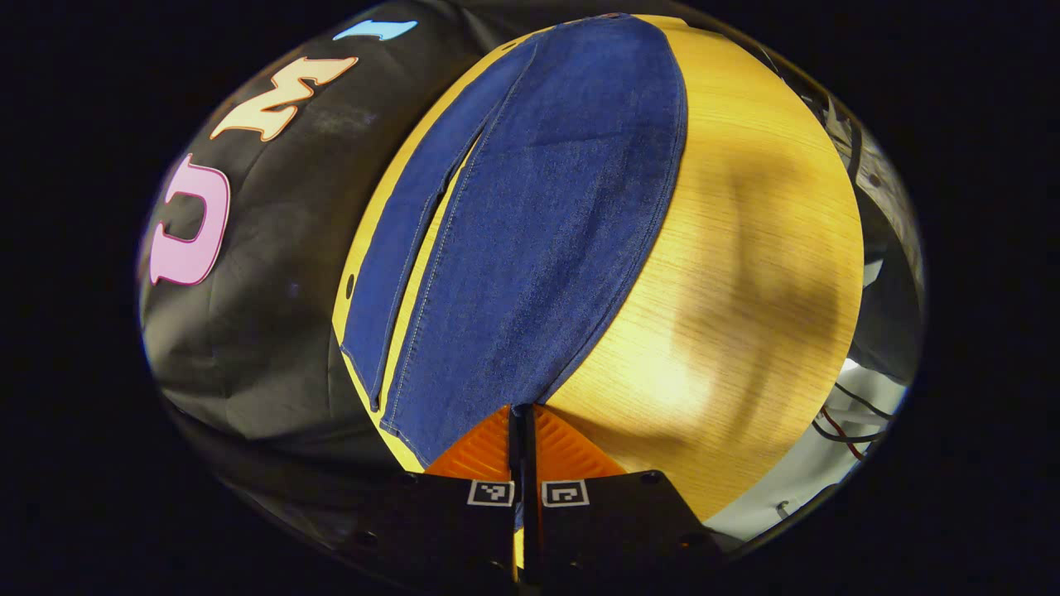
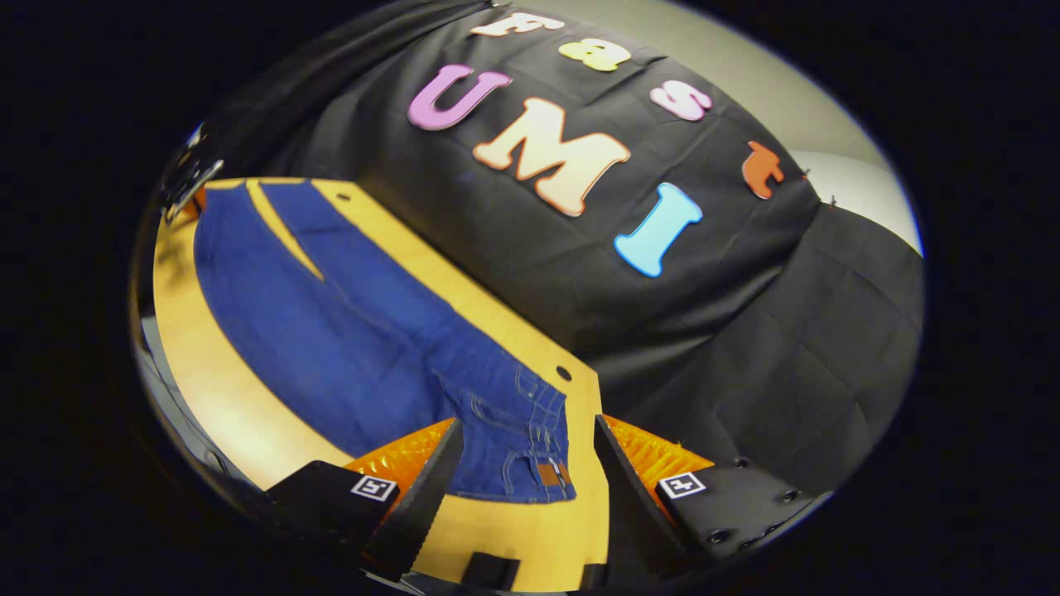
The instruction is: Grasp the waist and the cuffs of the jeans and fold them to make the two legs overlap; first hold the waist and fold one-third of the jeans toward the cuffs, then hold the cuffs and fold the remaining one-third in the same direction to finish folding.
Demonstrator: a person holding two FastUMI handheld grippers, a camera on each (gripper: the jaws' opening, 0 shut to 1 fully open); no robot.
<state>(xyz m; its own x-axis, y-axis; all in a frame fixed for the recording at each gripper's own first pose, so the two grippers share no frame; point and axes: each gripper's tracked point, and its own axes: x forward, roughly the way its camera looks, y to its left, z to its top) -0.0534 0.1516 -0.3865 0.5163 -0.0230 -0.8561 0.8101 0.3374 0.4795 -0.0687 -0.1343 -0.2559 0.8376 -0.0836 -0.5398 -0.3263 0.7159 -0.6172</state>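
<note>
Where the left gripper [image 1: 523, 414] meets the cloth, its two orange ribbed fingers are pressed together with the cuff corner of the dark blue denim jeans [image 1: 530, 240] seemingly pinched between them, the hem lying near one end of the pale yellow wood-grain table [image 1: 745, 273]. In the right gripper view, the right gripper [image 2: 522, 451] stands with its black serrated fingers wide apart, straddling the waistband at the table's opposite end without pressing on it; the brown waist patch [image 2: 548, 473] sits between the fingers. From there the jeans run flat along the tabletop, the two legs side by side with a narrow slit of table showing between them, the far leg close to the edge by the black cloth wall. Denim like this is probably soft yet fairly heavy, so it should drape and drag rather than slip. The thick waistband and the stitched hems look like the firmest places to grip.
</note>
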